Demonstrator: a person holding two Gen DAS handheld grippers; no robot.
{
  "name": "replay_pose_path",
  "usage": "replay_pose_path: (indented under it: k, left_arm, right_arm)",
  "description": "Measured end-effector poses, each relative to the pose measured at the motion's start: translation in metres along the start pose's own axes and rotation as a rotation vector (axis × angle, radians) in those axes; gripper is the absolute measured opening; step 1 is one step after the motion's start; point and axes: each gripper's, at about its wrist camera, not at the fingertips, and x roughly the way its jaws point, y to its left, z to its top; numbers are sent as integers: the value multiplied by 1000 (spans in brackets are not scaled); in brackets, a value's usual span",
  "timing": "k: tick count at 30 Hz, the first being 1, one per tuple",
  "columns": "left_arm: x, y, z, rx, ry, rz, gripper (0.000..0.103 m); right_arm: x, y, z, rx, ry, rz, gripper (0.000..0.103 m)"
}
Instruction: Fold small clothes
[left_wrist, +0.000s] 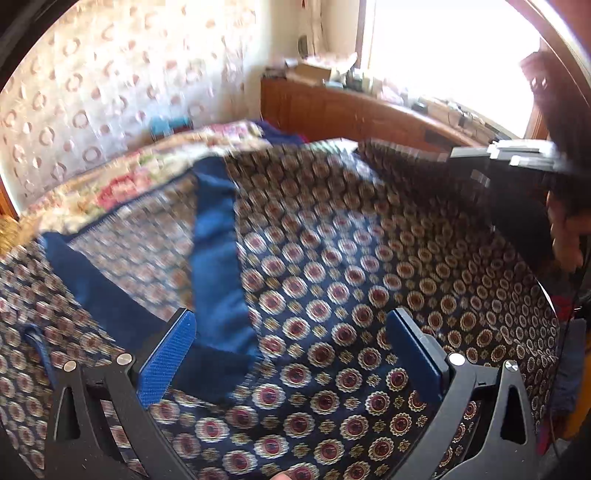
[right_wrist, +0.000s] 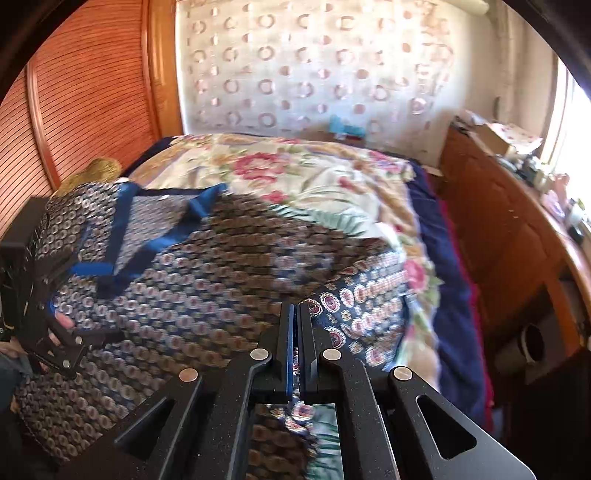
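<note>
Right gripper clamped on patterned garment edge; left gripper spread wide, empty. Thin pinch risked slipping, folded flap bunching unevenly.

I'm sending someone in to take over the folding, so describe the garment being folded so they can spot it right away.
Look at the bed with the flowered cover. The garment lies spread across the near side. It is dark navy cloth printed all over with small round red and gold medallions, edged with plain blue trim, unlike the pale cover with big pink flowers under it.
</note>
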Motion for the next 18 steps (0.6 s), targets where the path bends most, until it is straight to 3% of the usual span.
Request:
replay_pose_path:
  k: [7, 11, 14, 18]
  left_arm:
    - [-27, 15, 6, -5, -113, 42, 103]
    - [-36, 19, 5, -13, -138, 36, 103]
    - [-42, 21, 1, -14, -152, 23, 103]
    - [-41, 21, 0, -20, -164, 13, 103]
  right_arm:
    - [34, 14, -19, 47, 80, 95, 1]
    - [43, 5, -21, 76, 97, 78, 2]
    - [36, -7, -22, 99, 78, 44, 12]
    - [24, -28, -17, 147, 29, 4, 43]
